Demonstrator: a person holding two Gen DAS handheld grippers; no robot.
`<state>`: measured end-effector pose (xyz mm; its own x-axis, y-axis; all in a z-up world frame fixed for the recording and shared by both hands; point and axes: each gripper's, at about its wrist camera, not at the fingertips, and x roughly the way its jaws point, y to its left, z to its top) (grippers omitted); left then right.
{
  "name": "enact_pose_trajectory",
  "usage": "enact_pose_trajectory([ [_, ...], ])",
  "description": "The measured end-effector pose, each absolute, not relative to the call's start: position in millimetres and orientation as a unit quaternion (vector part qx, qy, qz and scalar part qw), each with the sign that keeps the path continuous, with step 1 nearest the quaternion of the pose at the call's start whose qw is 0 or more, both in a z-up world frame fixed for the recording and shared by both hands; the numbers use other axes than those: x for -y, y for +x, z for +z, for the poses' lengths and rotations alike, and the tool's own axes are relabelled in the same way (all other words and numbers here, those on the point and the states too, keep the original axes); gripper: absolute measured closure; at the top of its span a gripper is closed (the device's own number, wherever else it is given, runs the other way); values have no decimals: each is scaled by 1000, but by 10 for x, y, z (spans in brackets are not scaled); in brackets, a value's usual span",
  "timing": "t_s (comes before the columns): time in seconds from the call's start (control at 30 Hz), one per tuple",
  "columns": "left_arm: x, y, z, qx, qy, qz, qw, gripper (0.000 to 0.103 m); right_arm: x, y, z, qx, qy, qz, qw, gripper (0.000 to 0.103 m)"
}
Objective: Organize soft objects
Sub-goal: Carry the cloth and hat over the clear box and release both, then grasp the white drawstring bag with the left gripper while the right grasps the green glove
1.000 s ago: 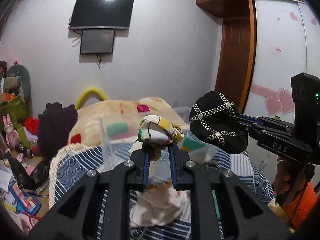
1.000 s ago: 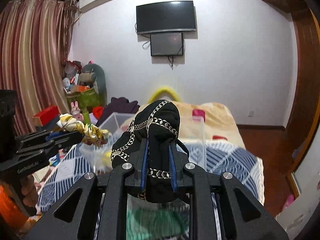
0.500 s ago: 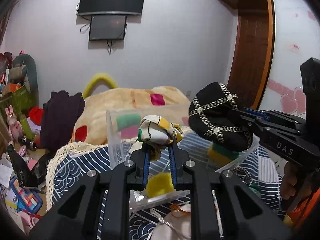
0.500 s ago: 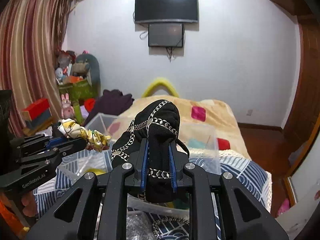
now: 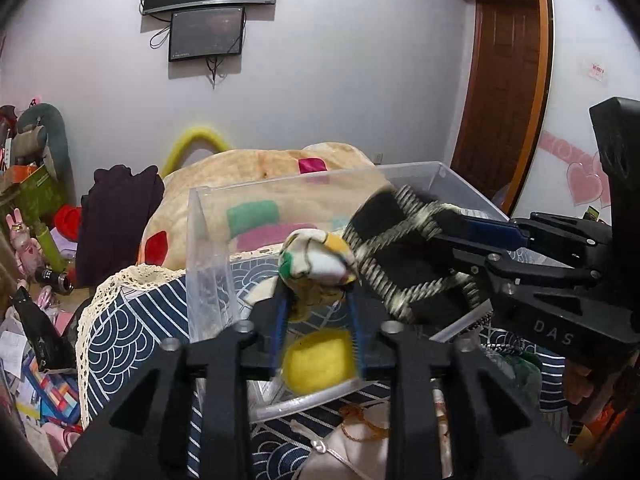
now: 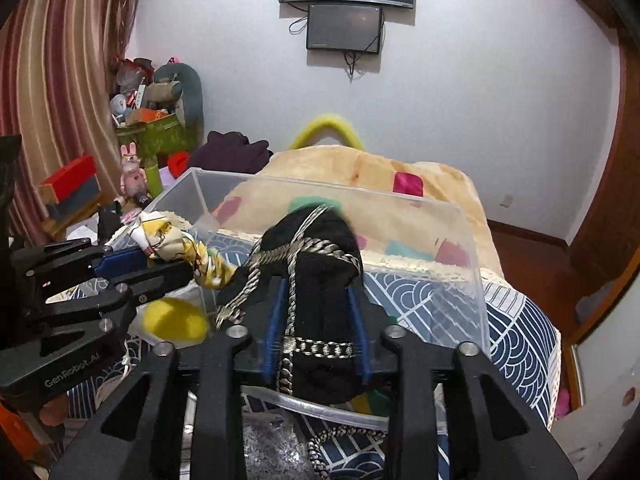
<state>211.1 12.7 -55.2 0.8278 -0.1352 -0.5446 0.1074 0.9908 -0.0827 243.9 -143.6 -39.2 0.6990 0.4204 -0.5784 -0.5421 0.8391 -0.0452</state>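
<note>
My left gripper (image 5: 316, 300) is shut on a white, yellow and green patterned cloth bundle (image 5: 318, 260), also seen in the right wrist view (image 6: 180, 250). My right gripper (image 6: 316, 300) is shut on a black soft item wrapped in silver chain (image 6: 312, 256); it shows in the left wrist view (image 5: 404, 256) touching the bundle's right side. Both are held over the near part of a clear plastic bin (image 5: 208, 248) on the bed. A yellow soft ball (image 5: 318, 362) lies inside the bin, also visible in the right wrist view (image 6: 176, 322).
The bin (image 6: 468, 280) sits on a navy wave-patterned bedspread (image 5: 120, 332). A beige blanket (image 6: 360, 168) with coloured patches is heaped behind. A pale cloth (image 5: 360, 448) and a chain (image 6: 332, 436) lie on the bed in front. Clutter fills the floor (image 5: 32, 320) at left.
Both grippers have moved forward and down over the bin, still holding their items. The black item and the patterned bundle have come closer together and now touch.
</note>
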Motion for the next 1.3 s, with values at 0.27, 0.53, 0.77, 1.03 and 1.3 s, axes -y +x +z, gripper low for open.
enact_pose_trajectory([
  [0.27,-153,1977,-394,-268,-28,-64,961,42,1547,2312,-210,-259,-96,265,924,55],
  [0.53,-170,1607,-190,-227,-32,-74,971,24,1702,2057,8,-216,-83,266,936,43],
  [0.77,-160,1345,-339,-238,-33,-75,968,12,1840,1825,-78,-222,-85,269,933,31],
  [1.03,-106,1182,-800,-298,-42,-72,951,12,1851,1648,-443,-268,-85,269,921,29],
  [1.3,96,1259,-1078,-339,-32,-81,937,12,1960,1738,-868,-347,-54,264,898,30],
])
